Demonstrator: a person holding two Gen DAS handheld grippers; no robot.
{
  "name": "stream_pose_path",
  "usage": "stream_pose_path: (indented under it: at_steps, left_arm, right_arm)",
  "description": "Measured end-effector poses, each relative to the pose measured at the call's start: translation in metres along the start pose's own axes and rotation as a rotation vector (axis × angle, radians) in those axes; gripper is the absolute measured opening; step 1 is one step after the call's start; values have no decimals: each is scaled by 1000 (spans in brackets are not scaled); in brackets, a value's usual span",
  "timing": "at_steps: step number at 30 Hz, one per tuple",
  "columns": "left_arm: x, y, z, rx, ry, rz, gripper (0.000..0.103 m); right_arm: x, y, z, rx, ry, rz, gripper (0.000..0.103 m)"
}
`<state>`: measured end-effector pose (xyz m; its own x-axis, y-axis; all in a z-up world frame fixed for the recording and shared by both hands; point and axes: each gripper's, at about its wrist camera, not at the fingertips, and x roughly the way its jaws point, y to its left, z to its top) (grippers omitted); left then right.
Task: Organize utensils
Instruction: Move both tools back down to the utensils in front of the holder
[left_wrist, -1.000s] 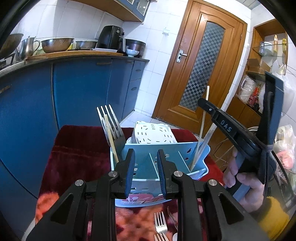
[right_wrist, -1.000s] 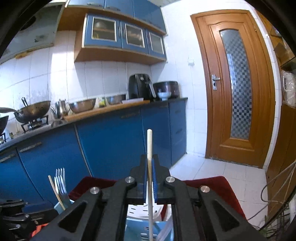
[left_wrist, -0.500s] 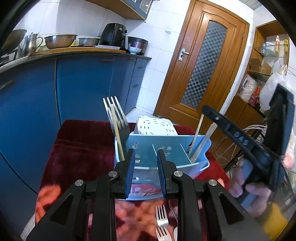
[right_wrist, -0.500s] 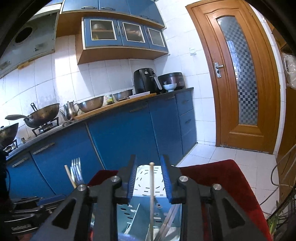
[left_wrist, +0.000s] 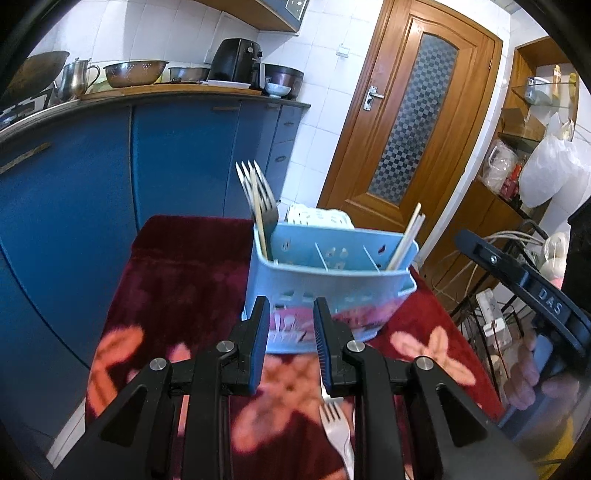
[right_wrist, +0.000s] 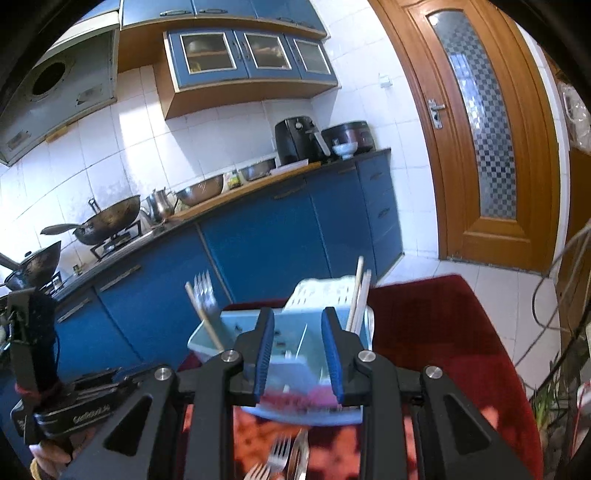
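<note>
Hovering apart-jawed, both claws (left_wrist: 289, 345) (right_wrist: 298, 354) apparently tilt toward the caddy (left_wrist: 328, 280).

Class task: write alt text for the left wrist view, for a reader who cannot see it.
The open left gripper, holding nothing, faces a light blue utensil caddy on a red floral cloth. Forks stand in the caddy's left compartment, chopsticks in its right.

Both wrist views toward caddy (left_wrist: 328, 280)

Kitchen: white tiled walls (right_wrist: 229, 122), white tiled floor (right_wrist: 495, 280), curved run of blue base cabinets (right_wrist: 280, 236) under a dark counter (right_wrist: 258, 181). Blue glass-fronted wall cabinets (right_wrist: 251, 55), grey hood (right_wrist: 55, 96), wooden door (left_wrist: 413, 125) with chequered glass; wooden shelves (left_wrist: 532, 110) at right.
</note>
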<state>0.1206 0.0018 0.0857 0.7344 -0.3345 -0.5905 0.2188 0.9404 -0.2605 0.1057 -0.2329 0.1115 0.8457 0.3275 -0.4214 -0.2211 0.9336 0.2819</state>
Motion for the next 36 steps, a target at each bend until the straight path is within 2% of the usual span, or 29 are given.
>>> stream_pose_path:
  at_steps: [9,19,30,36]
  left_arm:
    - [-7,-5,-38,-2,79,-24,24]
    - [16,-17,-72,-3,189,-46,23]
    - [51,-25,-96,-18,310,-62,24]
    - [64,-32,-102,3,338,-49,23]
  right_arm:
    - [-23,11,-48,-23,101,-49,29]
    - [-31,-4,-101,-11,186,-128,29]
    - [-28,-30,-127,58,240,-150,35]
    - [-29,-41,-135,96,255,-149,36]
